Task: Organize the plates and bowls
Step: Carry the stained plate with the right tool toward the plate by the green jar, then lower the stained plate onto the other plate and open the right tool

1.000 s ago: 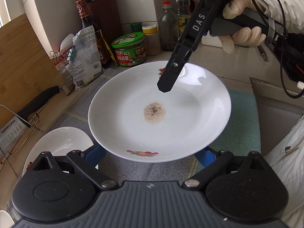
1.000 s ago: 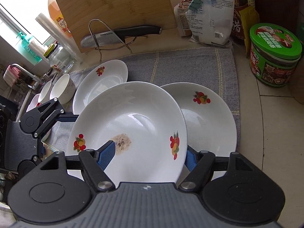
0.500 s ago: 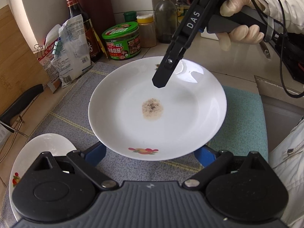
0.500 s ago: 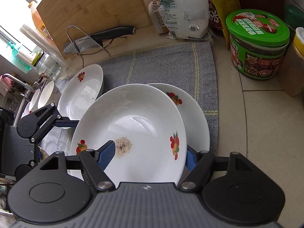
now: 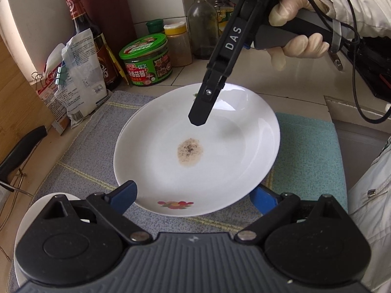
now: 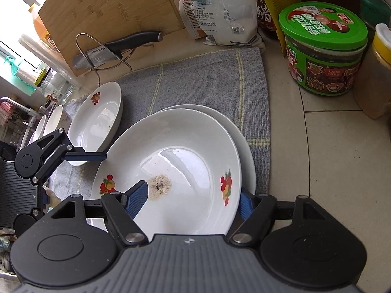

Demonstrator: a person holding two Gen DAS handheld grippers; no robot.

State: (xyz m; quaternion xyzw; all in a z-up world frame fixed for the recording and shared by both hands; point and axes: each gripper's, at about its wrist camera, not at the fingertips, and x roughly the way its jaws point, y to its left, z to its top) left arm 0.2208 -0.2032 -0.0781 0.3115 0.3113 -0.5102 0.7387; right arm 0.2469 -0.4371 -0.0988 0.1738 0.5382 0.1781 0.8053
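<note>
A white plate with fruit prints and a brown stain (image 5: 195, 151) (image 6: 176, 171) is held over a second white plate (image 6: 246, 136) on the grey mat. My left gripper (image 5: 193, 195) has its blue fingers at the plate's near rim, one above and one below. My right gripper (image 6: 193, 200) grips the opposite rim, one finger (image 6: 136, 197) inside the plate and one under it; it also shows in the left wrist view (image 5: 198, 117). A third plate (image 6: 97, 122) lies to the left on the mat, also seen in the left wrist view (image 5: 27, 217).
A green-lidded jar (image 6: 322, 48), bottles (image 5: 202, 24), a knife block and food bags (image 5: 78, 83) stand at the back. A knife on a wire rack (image 6: 114, 51) leans by a wooden board (image 6: 110, 7). Small bowls (image 6: 48, 122) sit far left. A teal cloth (image 5: 305, 151) lies beside the sink edge.
Both grippers carried the stained plate rightward along the mat until it came over the second plate, which is now mostly covered.
</note>
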